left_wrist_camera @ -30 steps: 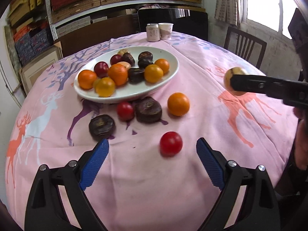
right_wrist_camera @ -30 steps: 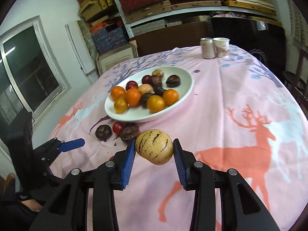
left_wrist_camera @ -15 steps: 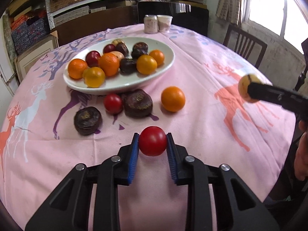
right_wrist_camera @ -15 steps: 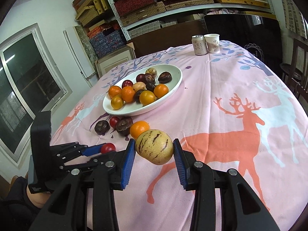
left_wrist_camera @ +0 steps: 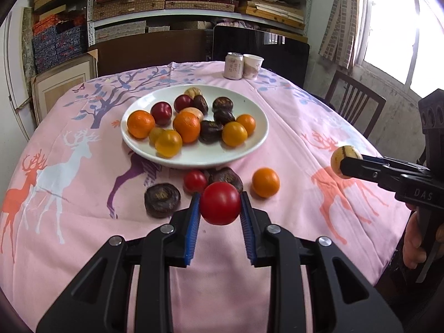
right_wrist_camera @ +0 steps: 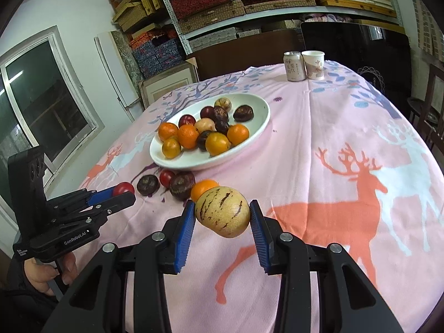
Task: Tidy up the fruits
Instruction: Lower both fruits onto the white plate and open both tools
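My left gripper [left_wrist_camera: 220, 208] is shut on a red tomato [left_wrist_camera: 220, 203] and holds it above the cloth, in front of the white oval plate [left_wrist_camera: 244, 152] full of oranges, plums and dark fruits. My right gripper [right_wrist_camera: 222, 216] is shut on a yellow pepino melon with purple streaks [right_wrist_camera: 222, 211], lifted over the table's right side; it shows in the left wrist view [left_wrist_camera: 345, 161] too. Loose on the cloth before the plate lie an orange [left_wrist_camera: 265, 182], a small red tomato [left_wrist_camera: 194, 180] and two dark purple fruits [left_wrist_camera: 162, 199].
A drink can [left_wrist_camera: 233, 65] and a paper cup [left_wrist_camera: 252, 66] stand at the table's far edge. A wooden chair [left_wrist_camera: 352, 105] stands at the right. Shelves with boxes line the back wall. The round table is covered by a pink deer-print cloth [left_wrist_camera: 83, 222].
My left gripper closed on the red tomato and lifted it off the cloth. My right gripper kept holding the pepino melon and drifted slightly.
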The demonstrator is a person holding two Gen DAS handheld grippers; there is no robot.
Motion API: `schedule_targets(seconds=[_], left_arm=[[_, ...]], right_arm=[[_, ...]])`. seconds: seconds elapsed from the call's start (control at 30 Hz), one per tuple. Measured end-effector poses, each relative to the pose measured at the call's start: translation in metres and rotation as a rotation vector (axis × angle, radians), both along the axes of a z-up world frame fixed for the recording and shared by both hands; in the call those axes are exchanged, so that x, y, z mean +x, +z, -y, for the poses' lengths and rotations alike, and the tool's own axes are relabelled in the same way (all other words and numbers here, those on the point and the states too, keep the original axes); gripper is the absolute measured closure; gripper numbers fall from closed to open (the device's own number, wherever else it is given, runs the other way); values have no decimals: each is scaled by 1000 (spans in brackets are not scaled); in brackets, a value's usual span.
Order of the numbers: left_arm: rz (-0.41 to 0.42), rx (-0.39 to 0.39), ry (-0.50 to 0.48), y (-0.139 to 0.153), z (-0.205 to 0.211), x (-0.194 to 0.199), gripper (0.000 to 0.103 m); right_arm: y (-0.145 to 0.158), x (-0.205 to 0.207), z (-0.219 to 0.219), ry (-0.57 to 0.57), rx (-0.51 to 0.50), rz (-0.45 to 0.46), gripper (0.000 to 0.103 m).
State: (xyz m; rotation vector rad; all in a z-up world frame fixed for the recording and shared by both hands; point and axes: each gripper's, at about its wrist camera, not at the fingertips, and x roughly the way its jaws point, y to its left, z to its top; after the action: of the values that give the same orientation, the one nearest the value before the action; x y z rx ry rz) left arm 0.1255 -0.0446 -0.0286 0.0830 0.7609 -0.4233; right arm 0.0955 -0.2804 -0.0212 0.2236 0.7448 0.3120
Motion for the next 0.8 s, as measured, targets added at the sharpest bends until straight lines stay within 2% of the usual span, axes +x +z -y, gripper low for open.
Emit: schedule_targets(seconds=[0.1,0.27,0.43,0.5,0.57,0.63,0.73,0.8], left_arm=[[-6,4,-8,7,4,22,76],[-21,32,-17,7,25,69,76],[-70,66,-13,-12,43,111,75],[-91,53,2,-18,43,123,57],[-86,37,19,-18,39,125,46],[-69,40,27,-16,36,123,42],[-22,42,47,-6,27,112,39],[20,43,69,2,17,101,30]], right_arm=[[17,20,-5,22,-22,17,63],[38,80,-10,36,-35,16,63],[30,149,-25,56,-52,-32,63],[16,173,-32,61,-46,-75,62],[3,189,-41,65,-63,-108,62],[-7,198,-45,46,-73,-119,60],[-5,192,-41,34,-49,-99,50],[2,182,-40,40,-48,-69,47]])
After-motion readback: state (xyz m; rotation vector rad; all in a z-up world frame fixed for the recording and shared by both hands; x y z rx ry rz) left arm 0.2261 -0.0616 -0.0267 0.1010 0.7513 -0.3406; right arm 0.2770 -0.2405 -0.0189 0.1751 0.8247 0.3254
